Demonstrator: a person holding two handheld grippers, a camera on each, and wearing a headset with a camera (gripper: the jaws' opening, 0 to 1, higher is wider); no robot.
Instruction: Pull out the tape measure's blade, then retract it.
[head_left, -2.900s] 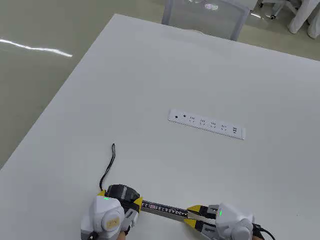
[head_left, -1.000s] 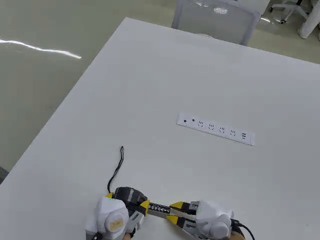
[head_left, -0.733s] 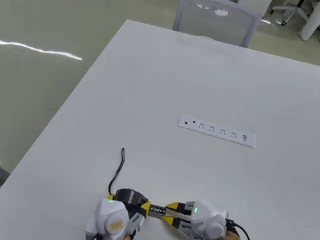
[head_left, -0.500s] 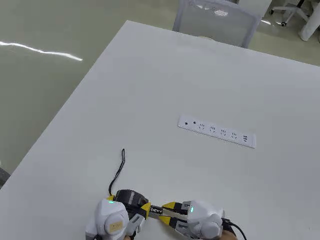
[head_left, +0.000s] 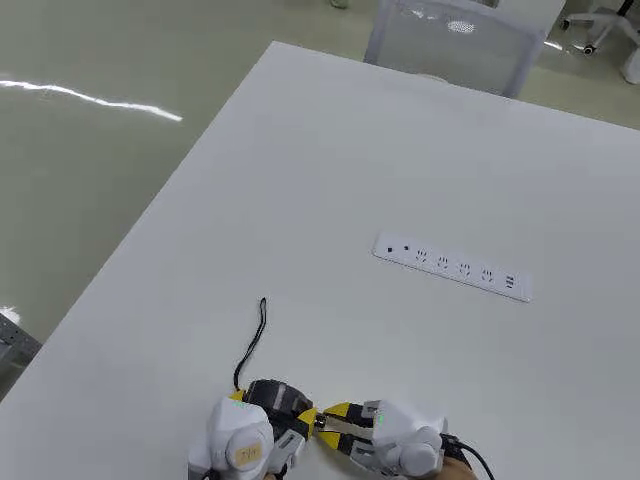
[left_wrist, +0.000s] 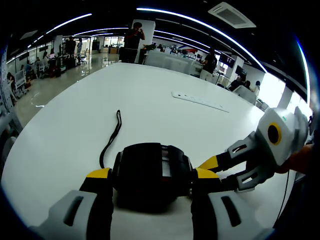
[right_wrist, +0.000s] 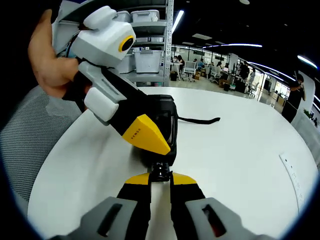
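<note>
Near edge of the tabletop (head_left: 350, 180): tape measure (right_wrist: 162, 117) resting on the surface, clamped across its flanks in the left gripper (left_wrist: 152, 177) fingers. Just beside the case mouth, right gripper (right_wrist: 160, 179) fingers pinched on the end hook (right_wrist: 160, 171), almost no blade out. Looks hard, compact and fairly heavy in the case; likely thin, springy and sharp-edged in the blade, prone to snapping home. Best held by the hook and fed in slowly. Farther off: wrist strap (head_left: 252, 340), then power strip (head_left: 450, 268).

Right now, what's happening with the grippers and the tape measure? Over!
Left gripper clamped on tape measure case. Right gripper pinching blade tip, right at the case mouth. Power strip lies well away, nothing blocking.
</note>
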